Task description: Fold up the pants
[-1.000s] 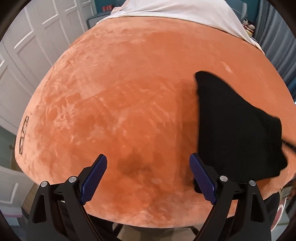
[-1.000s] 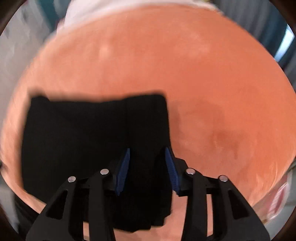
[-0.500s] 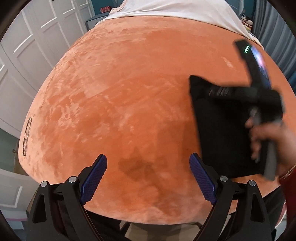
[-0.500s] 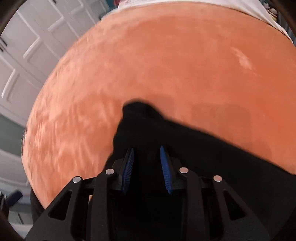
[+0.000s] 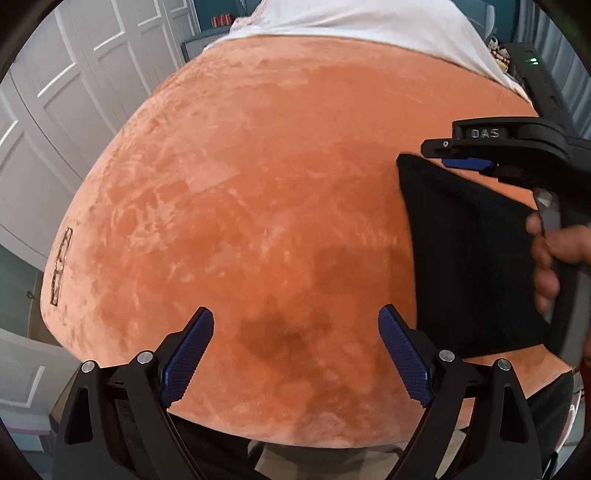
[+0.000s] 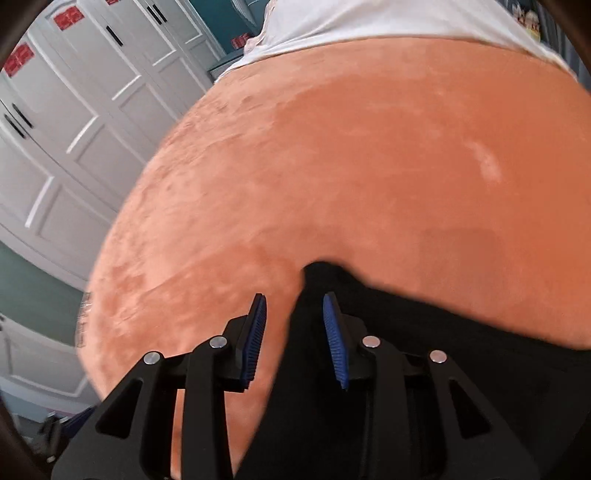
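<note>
Near the bed's front edge, toward its right corner, the folded black pants (image 5: 469, 258) lay flat on the orange blanket (image 5: 258, 184), long axis running from that front edge away toward the white sheet (image 5: 369, 18) at the far end. My right tool (image 6: 293, 314) sat over the bundle's far left corner, jaws narrow and just nudged a little wider; the corner lay in the gap, nearer the right pad, but I saw no pad pressing cloth, so I judged it not gripped. My left tool (image 5: 295, 347) hung wide apart and empty above bare blanket, the pants just beside its right finger (image 5: 402, 354). The right hand (image 5: 554, 258) was plainly nearer, so I reckoned the next move belonged to it, working along that left edge.
</note>
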`<action>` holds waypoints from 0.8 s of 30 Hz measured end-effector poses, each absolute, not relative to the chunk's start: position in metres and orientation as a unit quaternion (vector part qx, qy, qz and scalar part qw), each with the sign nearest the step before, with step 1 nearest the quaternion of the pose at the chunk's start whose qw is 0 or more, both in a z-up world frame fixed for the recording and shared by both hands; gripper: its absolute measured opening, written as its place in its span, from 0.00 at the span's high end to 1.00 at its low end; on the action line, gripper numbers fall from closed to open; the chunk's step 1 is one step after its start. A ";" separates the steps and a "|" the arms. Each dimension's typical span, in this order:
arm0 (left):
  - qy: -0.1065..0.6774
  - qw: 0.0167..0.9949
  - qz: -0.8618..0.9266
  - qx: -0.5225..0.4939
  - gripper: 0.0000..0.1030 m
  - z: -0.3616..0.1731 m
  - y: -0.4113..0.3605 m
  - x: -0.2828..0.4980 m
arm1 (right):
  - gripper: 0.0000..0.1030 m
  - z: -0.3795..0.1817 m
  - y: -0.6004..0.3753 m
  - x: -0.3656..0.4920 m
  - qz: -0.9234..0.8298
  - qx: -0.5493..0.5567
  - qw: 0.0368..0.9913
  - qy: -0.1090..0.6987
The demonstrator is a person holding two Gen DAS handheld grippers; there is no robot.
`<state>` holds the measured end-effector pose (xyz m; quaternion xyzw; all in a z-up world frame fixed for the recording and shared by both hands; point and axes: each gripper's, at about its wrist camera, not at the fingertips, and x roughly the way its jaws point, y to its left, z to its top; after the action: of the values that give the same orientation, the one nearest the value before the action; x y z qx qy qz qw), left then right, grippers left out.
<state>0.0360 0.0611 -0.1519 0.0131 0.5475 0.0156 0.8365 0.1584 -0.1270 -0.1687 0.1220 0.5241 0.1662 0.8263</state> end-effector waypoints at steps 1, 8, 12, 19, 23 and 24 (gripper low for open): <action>0.553 0.833 0.013 0.012 0.14 -0.155 0.061 0.037 | 0.69 -0.176 -0.125 0.159 0.174 0.127 0.816 0.536; 0.550 0.835 0.019 0.012 0.14 -0.145 0.063 0.034 | 0.79 -0.232 -0.126 0.224 0.132 0.160 0.797 0.566; 0.551 0.834 0.010 0.006 0.14 -0.147 0.061 0.038 | 0.75 -0.184 -0.155 0.183 0.119 0.169 0.842 0.499; 0.567 0.823 -0.042 0.000 0.14 -0.158 0.021 0.051 | 0.70 -0.166 -0.249 0.036 0.050 0.100 0.865 0.489; 0.574 0.817 -0.056 0.002 0.14 -0.156 -0.004 0.048 | 0.80 -0.189 -0.296 0.017 0.022 0.147 0.851 0.503; 0.570 0.820 -0.054 0.011 0.14 -0.153 -0.007 0.045 | 0.75 -0.175 -0.302 0.012 0.004 0.151 0.856 0.495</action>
<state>0.0445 -0.0066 -0.1535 0.0109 0.5699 -0.0542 0.8198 0.0122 -0.3015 -0.1750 0.1511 0.4951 0.0041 0.8556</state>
